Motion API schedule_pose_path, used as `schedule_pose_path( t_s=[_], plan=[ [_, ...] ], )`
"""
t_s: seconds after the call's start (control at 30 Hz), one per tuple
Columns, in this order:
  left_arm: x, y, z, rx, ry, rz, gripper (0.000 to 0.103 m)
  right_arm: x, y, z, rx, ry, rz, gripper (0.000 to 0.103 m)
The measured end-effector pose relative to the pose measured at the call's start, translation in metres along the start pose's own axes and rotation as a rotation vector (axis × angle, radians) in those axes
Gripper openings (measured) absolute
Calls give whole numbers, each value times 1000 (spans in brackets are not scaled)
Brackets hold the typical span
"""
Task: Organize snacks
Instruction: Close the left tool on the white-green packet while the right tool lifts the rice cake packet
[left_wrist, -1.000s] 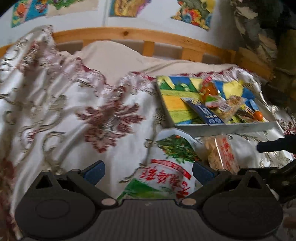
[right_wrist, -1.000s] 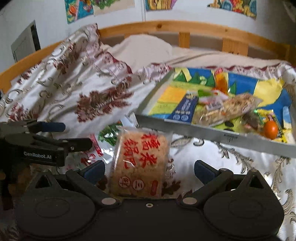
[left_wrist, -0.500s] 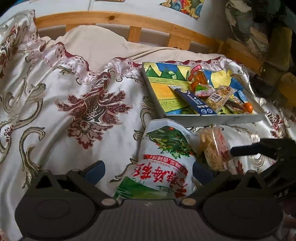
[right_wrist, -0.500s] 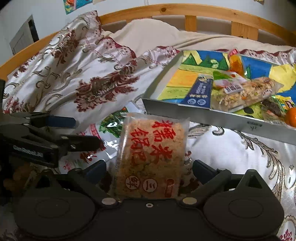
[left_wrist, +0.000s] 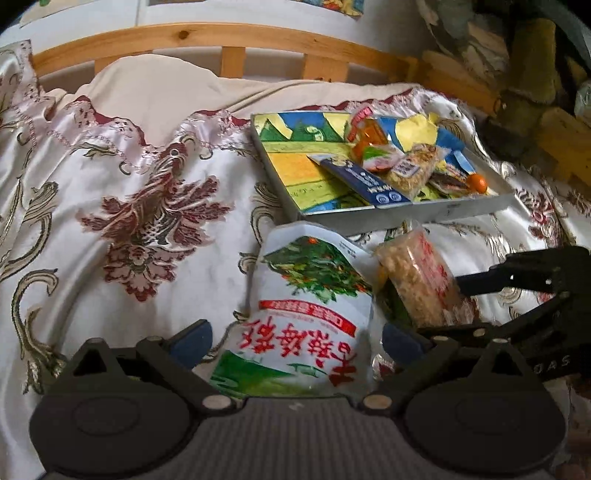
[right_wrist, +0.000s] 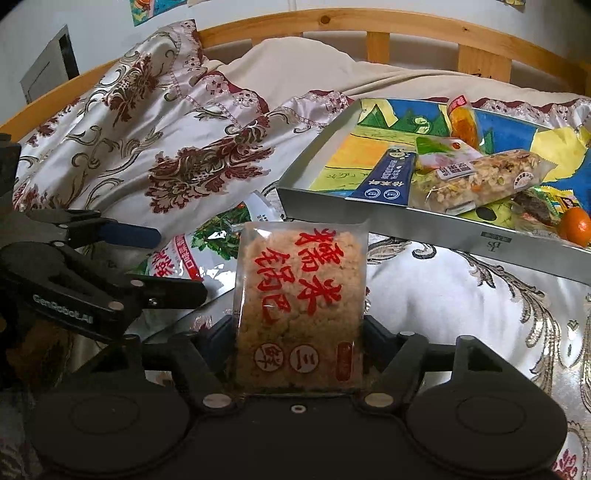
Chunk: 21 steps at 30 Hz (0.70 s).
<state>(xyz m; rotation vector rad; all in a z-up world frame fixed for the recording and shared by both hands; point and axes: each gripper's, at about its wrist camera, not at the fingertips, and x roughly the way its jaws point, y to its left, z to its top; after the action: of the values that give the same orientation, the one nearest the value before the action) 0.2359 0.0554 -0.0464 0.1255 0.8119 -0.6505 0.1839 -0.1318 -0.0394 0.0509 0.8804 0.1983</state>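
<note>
Both claws narrowed, right claw (right_wrist: 299, 332) pinching rice-cake pack (right_wrist: 301, 295)

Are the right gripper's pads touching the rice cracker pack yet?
Touching. In the right wrist view the closing right gripper has the rice cracker pack between its fingers, and both pads sit against the pack's side edges with no gap showing.

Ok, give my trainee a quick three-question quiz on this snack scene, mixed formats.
1. True or false: the rice cracker pack already lies in the tray.
2. Which tool has the white bag between its fingers: A left tool, B right tool?
3. Fill in: the round orange fruit sits in the tray's near ____ corner, in the right wrist view.

Key: 1 false; 2 A; 3 right.
</note>
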Motion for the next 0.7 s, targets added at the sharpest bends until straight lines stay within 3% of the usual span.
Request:
schedule_pose_path(
  t_s=[0.07, 0.17, 0.53, 0.7],
  plan=[
    [3, -3, 1, 20, 30, 34, 89, -4, -1, -2, 2, 1, 1, 73],
    [1, -3, 1, 12, 26, 28, 87, -8, -1, -5, 2, 2, -1, 72],
    [5, -1, 5, -21, 33, 25, 88, -15, -1, -9, 6, 4, -16, 72],
    [5, -5, 5, -4, 20, 23, 78, -18, -5, -12, 10, 3, -19, 72]
  ],
)
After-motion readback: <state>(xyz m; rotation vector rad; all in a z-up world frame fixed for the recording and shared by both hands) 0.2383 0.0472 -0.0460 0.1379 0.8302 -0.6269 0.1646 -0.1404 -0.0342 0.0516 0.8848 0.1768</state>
